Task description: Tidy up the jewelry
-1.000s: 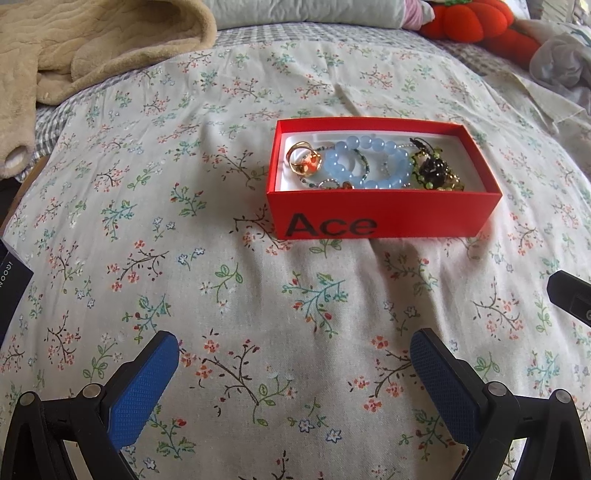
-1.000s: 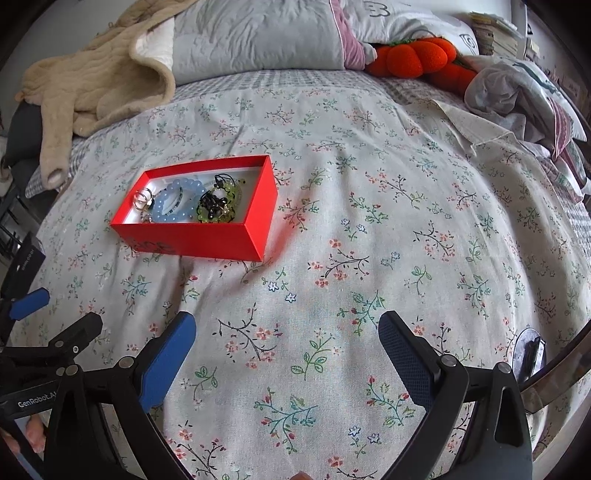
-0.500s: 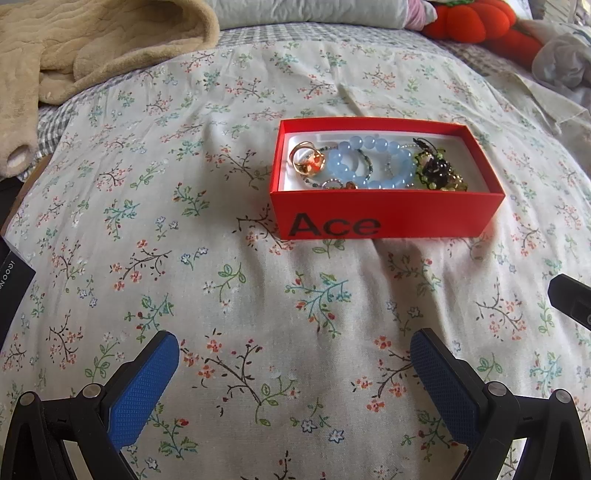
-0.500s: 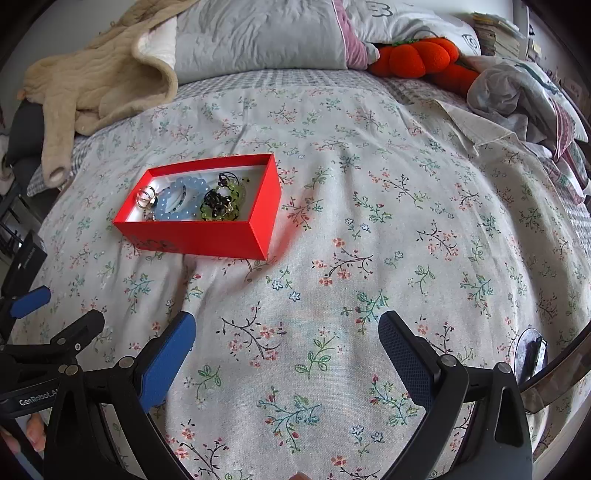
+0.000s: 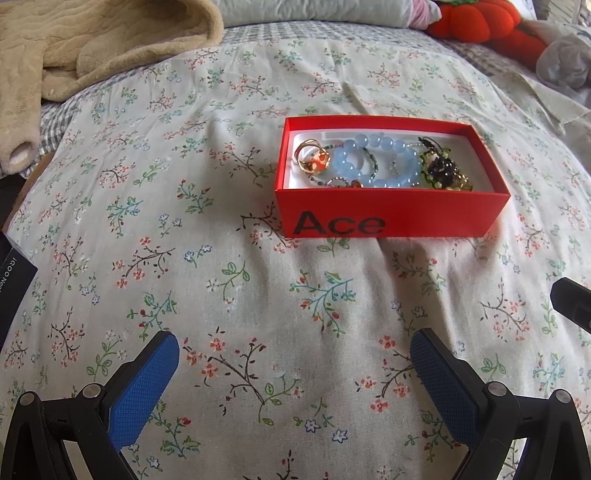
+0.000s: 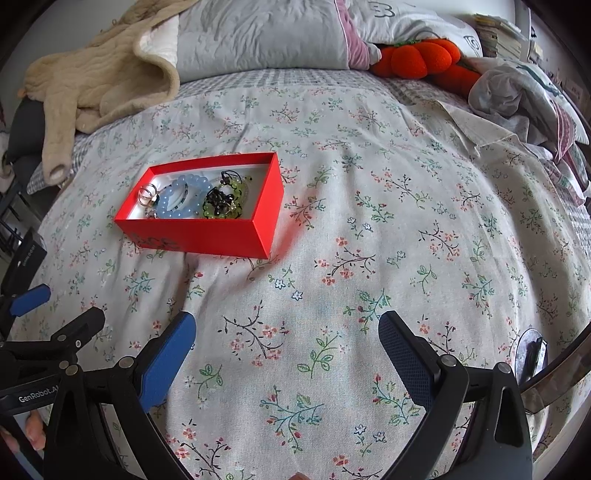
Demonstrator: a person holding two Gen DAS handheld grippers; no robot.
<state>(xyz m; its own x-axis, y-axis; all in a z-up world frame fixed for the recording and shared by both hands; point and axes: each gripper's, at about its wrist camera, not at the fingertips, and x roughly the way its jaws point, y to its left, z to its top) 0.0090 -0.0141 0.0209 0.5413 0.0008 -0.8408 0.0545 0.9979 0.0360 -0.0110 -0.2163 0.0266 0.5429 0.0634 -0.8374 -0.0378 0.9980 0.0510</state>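
A red box marked "Ace" sits on the floral bedspread; it also shows in the right wrist view. Inside lie a gold ring, a pale blue bead bracelet and a green and black beaded piece. The same pieces show in the right wrist view, the blue bracelet left of the green and black piece. My left gripper is open and empty, well short of the box. My right gripper is open and empty, to the right of the box and nearer than it.
A beige fleece garment lies at the back left, grey pillows behind. An orange plush pumpkin and crumpled clothes lie at the back right. A dark box sits at the left edge.
Both grippers have drifted slightly, so the red box sits a little further right in each view. Nothing was grasped or released.
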